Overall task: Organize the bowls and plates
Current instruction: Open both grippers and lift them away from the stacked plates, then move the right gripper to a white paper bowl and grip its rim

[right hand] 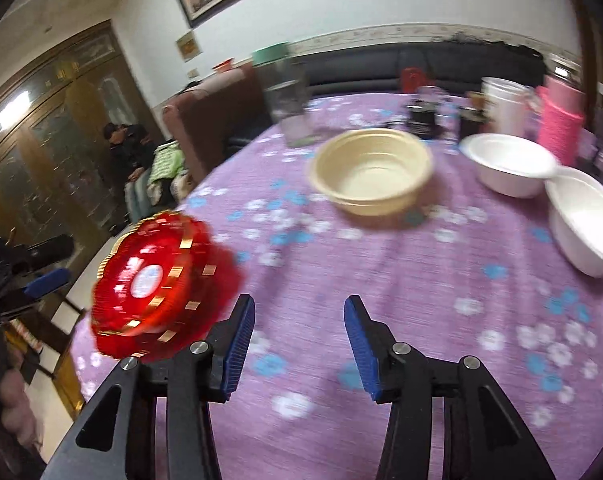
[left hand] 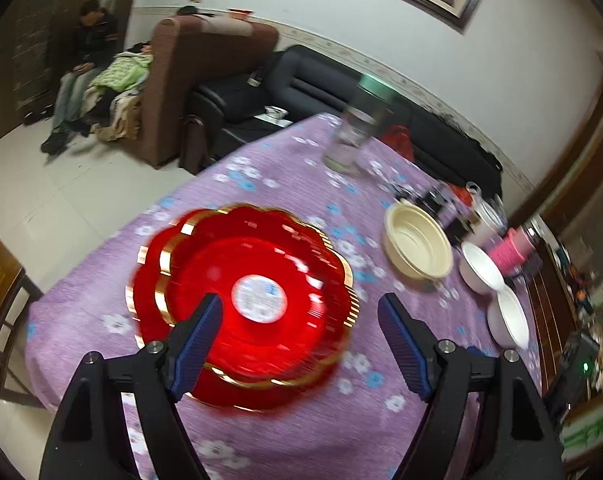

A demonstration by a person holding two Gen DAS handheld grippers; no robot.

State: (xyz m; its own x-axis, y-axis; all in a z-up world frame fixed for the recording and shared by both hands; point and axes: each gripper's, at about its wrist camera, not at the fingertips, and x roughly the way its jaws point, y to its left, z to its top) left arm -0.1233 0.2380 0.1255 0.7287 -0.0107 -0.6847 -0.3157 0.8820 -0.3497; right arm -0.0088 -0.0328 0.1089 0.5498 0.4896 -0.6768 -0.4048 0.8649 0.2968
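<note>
Two stacked red plates with gold scalloped rims (left hand: 253, 300) lie on the purple flowered tablecloth (left hand: 301, 168). My left gripper (left hand: 301, 312) is open just above their near edge. The plates also show at the left of the right wrist view (right hand: 157, 280). A cream bowl (left hand: 417, 246) and two white bowls (left hand: 481, 268) (left hand: 509, 318) stand to the right. In the right wrist view the cream bowl (right hand: 371, 170) and the white bowls (right hand: 509, 164) (right hand: 585, 216) lie ahead. My right gripper (right hand: 299, 326) is open and empty over bare cloth.
A clear jar with a green lid (left hand: 357, 128) stands at the table's far side. A pink cup (left hand: 509, 250), a white cup (right hand: 503, 104) and small dark items crowd the far right. A wooden chair (left hand: 1, 300) stands at the table's left. Sofas and seated people are beyond.
</note>
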